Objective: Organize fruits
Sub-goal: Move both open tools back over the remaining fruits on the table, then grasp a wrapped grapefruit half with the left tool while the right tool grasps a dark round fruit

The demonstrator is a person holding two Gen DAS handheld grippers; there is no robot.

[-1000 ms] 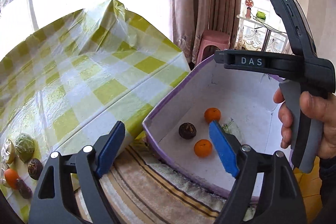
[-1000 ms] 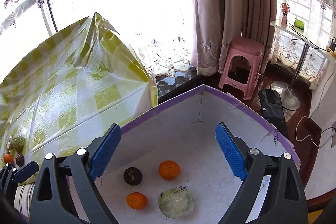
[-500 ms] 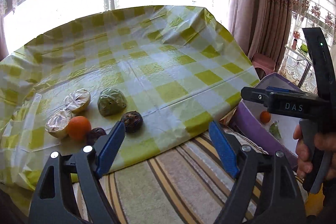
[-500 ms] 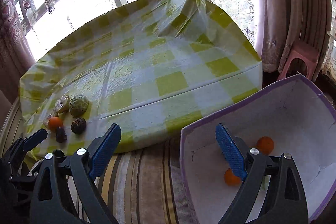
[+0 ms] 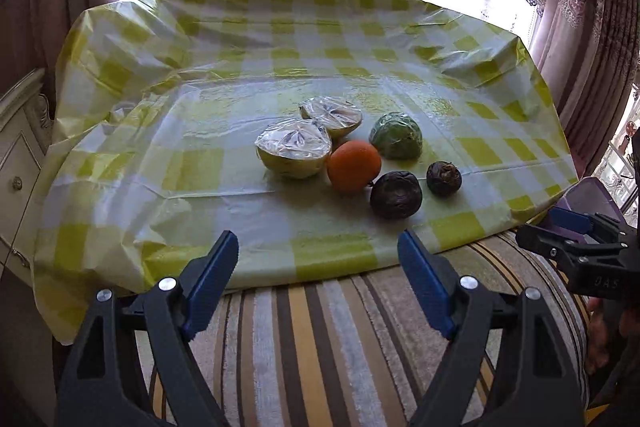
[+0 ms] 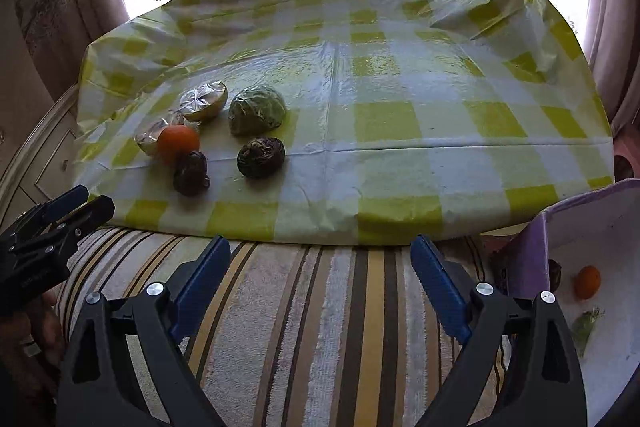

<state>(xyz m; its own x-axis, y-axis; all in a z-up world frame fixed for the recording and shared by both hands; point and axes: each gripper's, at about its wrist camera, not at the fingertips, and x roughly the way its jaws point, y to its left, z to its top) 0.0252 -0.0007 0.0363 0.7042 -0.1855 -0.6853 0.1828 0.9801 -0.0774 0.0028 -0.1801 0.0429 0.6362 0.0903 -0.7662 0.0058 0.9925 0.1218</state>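
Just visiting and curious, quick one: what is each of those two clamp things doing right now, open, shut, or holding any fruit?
Left gripper: open, holding nothing.
Right gripper: open, holding nothing.

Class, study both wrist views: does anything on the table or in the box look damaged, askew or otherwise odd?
The yellow-checked plastic tablecloth lies creased and bunched along its far corners rather than flat. The two dark wrinkled round fruits look shrivelled. In the purple-edged white box, a small green scrap lies loose. Nothing looks spilled.
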